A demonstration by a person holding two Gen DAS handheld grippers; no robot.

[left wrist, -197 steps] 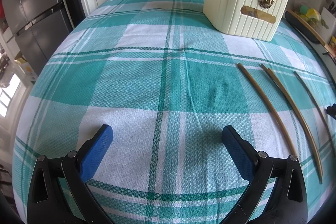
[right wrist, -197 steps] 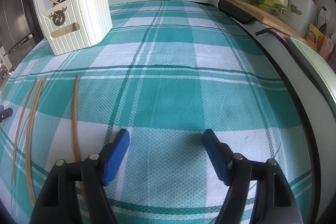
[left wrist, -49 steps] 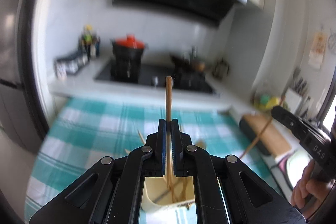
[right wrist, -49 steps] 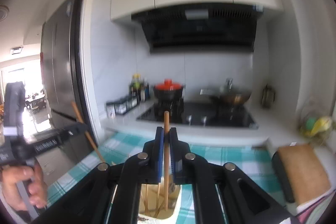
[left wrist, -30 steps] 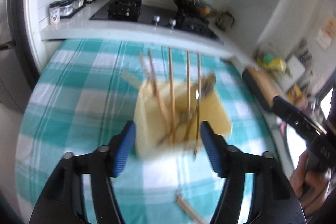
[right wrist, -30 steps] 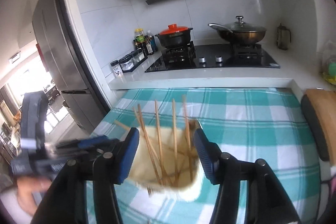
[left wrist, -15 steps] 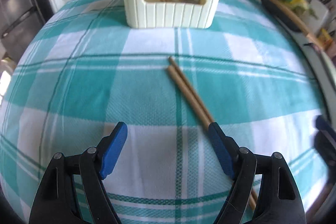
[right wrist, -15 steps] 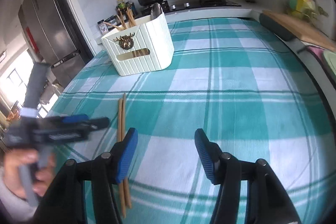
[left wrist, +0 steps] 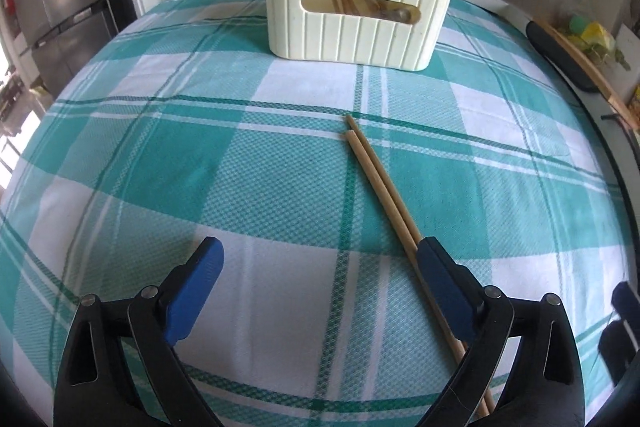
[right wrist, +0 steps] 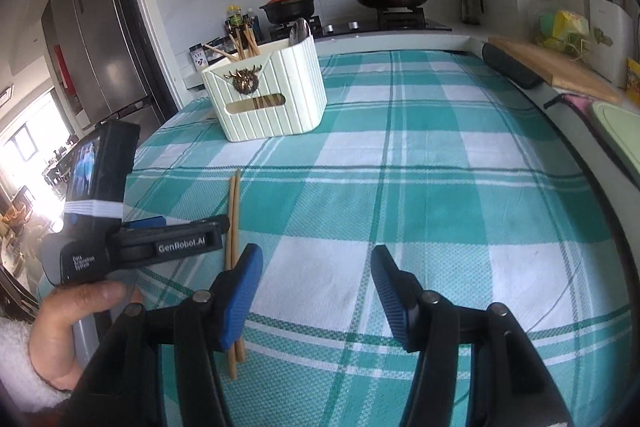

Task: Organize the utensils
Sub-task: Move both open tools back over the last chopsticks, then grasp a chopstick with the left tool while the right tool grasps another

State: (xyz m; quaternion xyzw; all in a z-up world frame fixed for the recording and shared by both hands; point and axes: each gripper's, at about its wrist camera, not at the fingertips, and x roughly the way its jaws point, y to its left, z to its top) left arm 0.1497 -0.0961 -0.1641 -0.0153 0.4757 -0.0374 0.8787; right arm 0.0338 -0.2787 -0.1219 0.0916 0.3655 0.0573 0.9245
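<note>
Both grippers had come down from above the holder to hover low over the table, their earlier chopsticks now standing in it. The teal checked tablecloth spread beneath. At its far side stood the cream utensil holder, chopsticks and a spoon poking out. Left gripper had just been opening and gaped wide, empty; right gripper stood half open, empty. Two chopsticks lay side by side on the cloth, passing under the left gripper's right-hand finger.
</note>
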